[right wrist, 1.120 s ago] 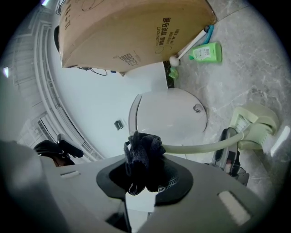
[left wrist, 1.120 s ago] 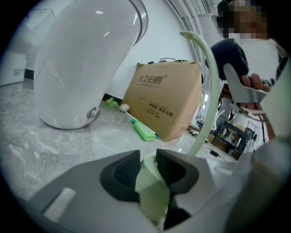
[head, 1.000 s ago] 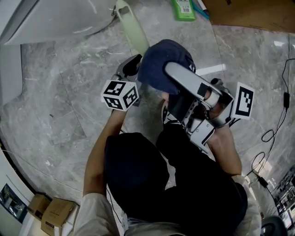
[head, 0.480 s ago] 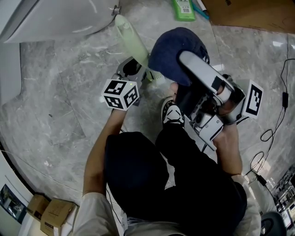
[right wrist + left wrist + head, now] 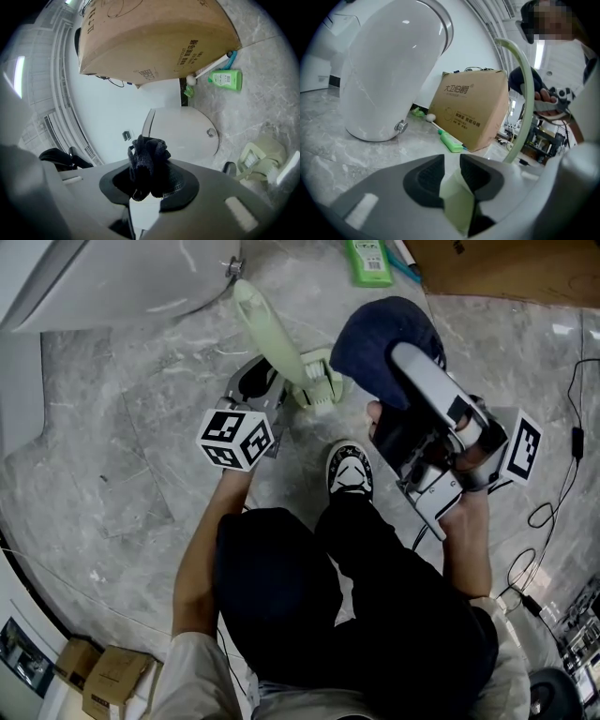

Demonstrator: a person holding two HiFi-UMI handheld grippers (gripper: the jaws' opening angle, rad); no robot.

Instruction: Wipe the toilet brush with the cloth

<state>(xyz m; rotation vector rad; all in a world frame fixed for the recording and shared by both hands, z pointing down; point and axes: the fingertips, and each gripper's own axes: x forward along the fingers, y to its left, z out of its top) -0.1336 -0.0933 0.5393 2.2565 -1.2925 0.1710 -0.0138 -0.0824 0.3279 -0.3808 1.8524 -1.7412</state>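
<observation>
Listing outward from the shoe (image 5: 350,474), our landmark on the marble floor:

1. Right gripper (image 5: 149,177), just right of the shoe. Its jaws are closed on a bunched fold of the dark blue cloth (image 5: 384,345), which bulges out beyond the shoe. We judge the cloth soft, limp and light. It will mould round a shaft, and the pinched bunch looks secure.

2. Left gripper (image 5: 451,176), just left of the shoe. Its jaws are clamped narrow on the pale green toilet brush (image 5: 281,343), part-way along the handle.

3. The brush runs from its head, directly beyond the shoe, up and left. The head sits just beside the cloth, and we cannot tell whether they touch. We judge it light, with a stiff, smooth plastic handle likely to twist in a loose pinch, and a springier head. The present hold leaves both head and upper handle free for wiping.

4. Toilet (image 5: 112,277), white, far left beyond the shoe. The handle's tip lies near its base.

5. Green bottle (image 5: 372,261), furthest beyond the shoe.

6. Cardboard box (image 5: 506,268), beyond and right of the shoe.
</observation>
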